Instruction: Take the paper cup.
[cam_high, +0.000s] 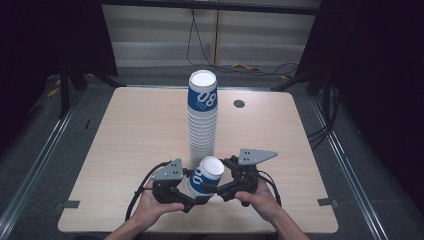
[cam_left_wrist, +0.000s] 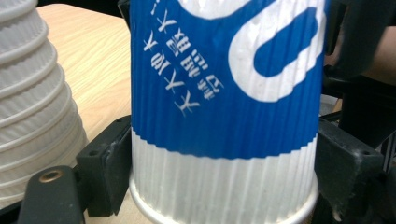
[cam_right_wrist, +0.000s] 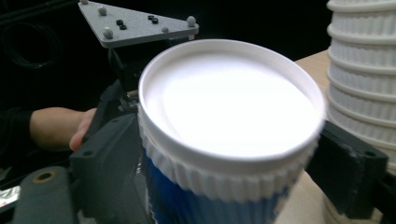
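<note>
Ribbed paper cup (cam_high: 205, 176) tilted between my grippers, near table (cam_high: 125, 150) front edge. Left gripper (cam_high: 192, 202) clamps cup's lower body for support. Right gripper (cam_high: 216, 192) straddles rim, jaws wide, pad contact unclear. Tall cup stack (cam_high: 202, 117) just behind, likely source or destination.

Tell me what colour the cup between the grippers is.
The cup is blue with white print above a white ribbed base, clearest in the left gripper view.

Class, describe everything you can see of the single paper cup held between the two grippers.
The paper cup is ribbed, blue above with white print, white near its base, with a rolled white rim and white inside. It looks empty and tilts, just before the tall cup stack. The left gripper clasps its lower body; the right gripper flanks its rim.
</note>
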